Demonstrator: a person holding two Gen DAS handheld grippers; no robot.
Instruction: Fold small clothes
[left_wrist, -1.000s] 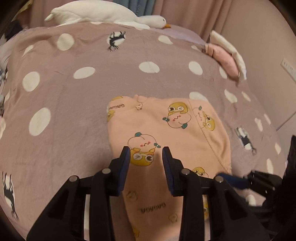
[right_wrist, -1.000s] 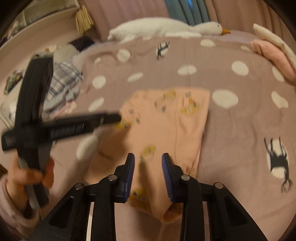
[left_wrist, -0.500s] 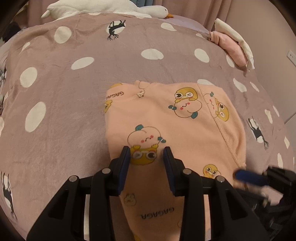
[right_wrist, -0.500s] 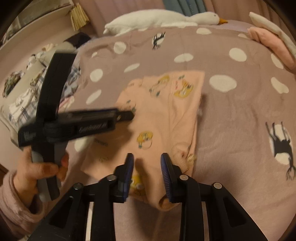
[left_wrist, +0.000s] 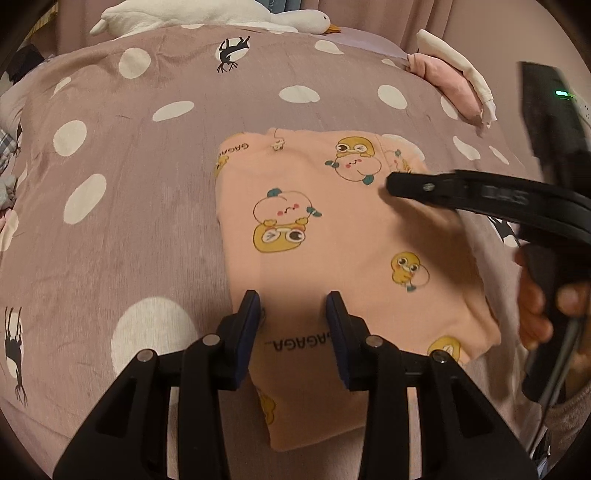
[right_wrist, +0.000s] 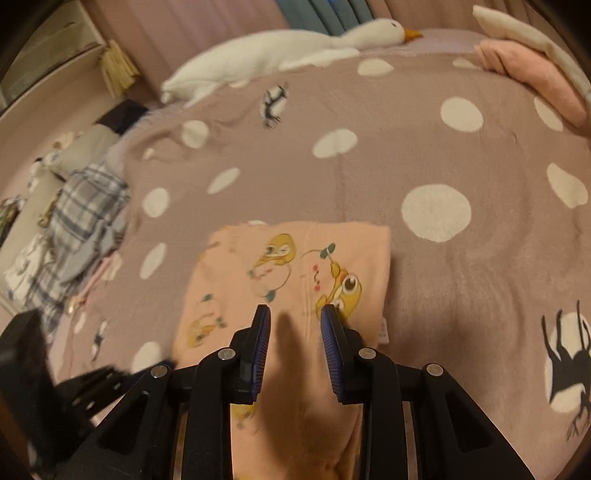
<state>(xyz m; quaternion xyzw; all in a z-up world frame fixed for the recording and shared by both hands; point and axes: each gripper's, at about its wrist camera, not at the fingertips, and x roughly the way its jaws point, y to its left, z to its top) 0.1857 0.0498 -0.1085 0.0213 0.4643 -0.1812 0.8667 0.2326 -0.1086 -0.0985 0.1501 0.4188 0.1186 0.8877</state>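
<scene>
Both wrist views look down close over the same peach garment (left_wrist: 332, 236).

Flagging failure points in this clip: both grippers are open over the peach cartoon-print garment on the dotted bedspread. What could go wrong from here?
1. The right gripper hovers open above the peach cartoon-print garment where it looks layered; closing there may catch only the top layer, leaving an uneven fold.
2. The left gripper sits near the garment's edge; a deep pinch could grab the soft mauve dotted bedspread too.
3. The grippers work close together and might collide.

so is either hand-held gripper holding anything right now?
Nothing held. Left hand-held gripper and right hand-held gripper are open over the peach garment.
</scene>
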